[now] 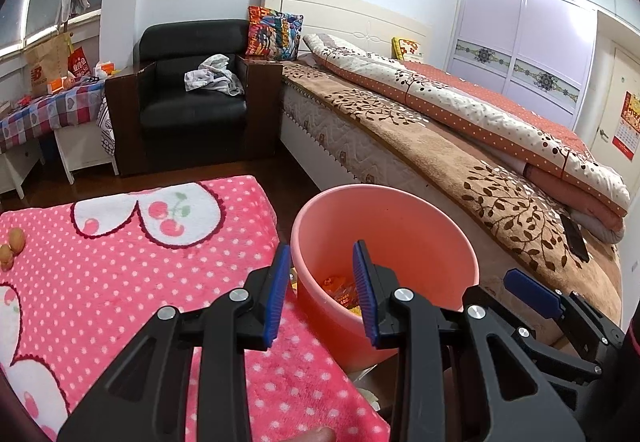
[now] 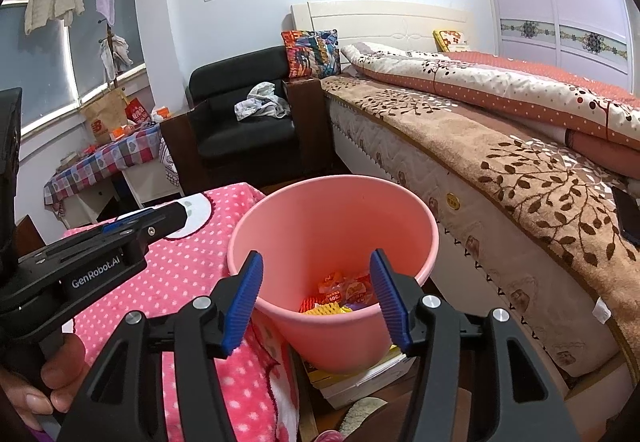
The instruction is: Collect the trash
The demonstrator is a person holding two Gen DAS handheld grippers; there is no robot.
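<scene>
You are working at the counter (image 1: 120,282) draped in a pink polka-dot cloth, with the bed (image 1: 440,145) running along its far right side and the pink bucket (image 2: 332,209) standing in the gap just past the counter's right edge. The trash is lying in the bottom of that bucket: bright orange and yellow wrappers (image 2: 340,296).

Both tools are hanging over the bucket. Your right tool (image 2: 316,300) is pointing down at the near rim, its jaws spread and holding nothing, so it looks like the drop is done. Your left tool (image 1: 322,294) is hovering over the bucket's left rim at the counter's right edge, jaws parted and bare as well.

Near the counter's left edge, a few small brownish lumps (image 1: 12,246) are sitting on the cloth; what they are is unclear, but they are probably the next pickup. When you are going for them, keep the jaws apart, come down steeply so the blue pads are straddling one lump, not snagging the plush cloth, and carry it fully over the rim before letting go.
</scene>
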